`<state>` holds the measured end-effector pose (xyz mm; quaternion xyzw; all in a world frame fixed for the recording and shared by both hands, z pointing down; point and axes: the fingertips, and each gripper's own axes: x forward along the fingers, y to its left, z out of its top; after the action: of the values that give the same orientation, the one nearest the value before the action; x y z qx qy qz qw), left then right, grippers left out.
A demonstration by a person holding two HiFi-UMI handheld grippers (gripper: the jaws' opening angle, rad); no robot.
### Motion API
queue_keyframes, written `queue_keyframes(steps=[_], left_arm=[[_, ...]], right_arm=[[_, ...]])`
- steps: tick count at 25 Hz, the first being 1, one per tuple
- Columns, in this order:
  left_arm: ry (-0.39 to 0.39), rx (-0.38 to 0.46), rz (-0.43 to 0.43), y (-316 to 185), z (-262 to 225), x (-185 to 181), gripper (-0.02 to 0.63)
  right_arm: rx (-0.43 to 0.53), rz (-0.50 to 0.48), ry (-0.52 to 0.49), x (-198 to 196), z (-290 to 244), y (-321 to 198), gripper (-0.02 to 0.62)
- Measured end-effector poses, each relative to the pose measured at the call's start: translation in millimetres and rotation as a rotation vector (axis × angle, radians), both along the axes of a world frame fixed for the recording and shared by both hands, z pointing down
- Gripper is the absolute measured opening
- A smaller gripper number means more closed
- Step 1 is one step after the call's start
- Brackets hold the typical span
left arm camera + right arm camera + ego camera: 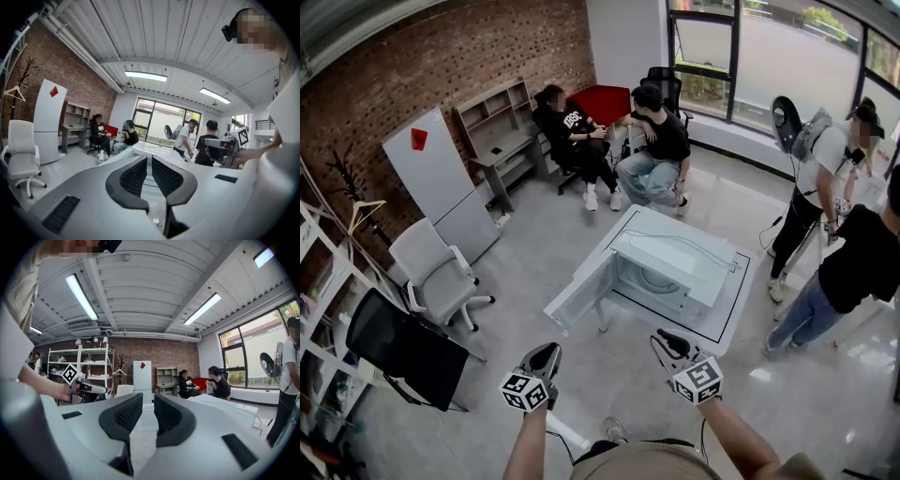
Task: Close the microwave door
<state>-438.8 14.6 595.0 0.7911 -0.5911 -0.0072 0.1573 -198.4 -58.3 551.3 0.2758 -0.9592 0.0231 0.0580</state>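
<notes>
Brickwork [441, 56] fills the upper left of the head view, with a white office chair [436, 272] below it. At the lower middle the left gripper [544, 354] points toward the table [727, 314]. Its jaws are almost together, with only a slit between them and nothing in it. Just above it, the microwave door [578, 298] hangs swung open to the left of the microwave [675, 267], which sits on the white table at the frame's centre. The right gripper [667, 339], near the table's front edge, has its jaws slightly apart and empty. Two people [848, 244] stand at the right edge.
</notes>
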Motion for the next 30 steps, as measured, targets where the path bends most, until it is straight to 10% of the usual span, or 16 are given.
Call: queue_keyframes(steps=[30], left_arm=[[-0.203, -0.247, 0.174, -134.0, 152.2, -129.2, 0.193]], right_arm=[[-0.043, 0.102, 0.022, -99.7, 28.8, -47.4, 0.08]])
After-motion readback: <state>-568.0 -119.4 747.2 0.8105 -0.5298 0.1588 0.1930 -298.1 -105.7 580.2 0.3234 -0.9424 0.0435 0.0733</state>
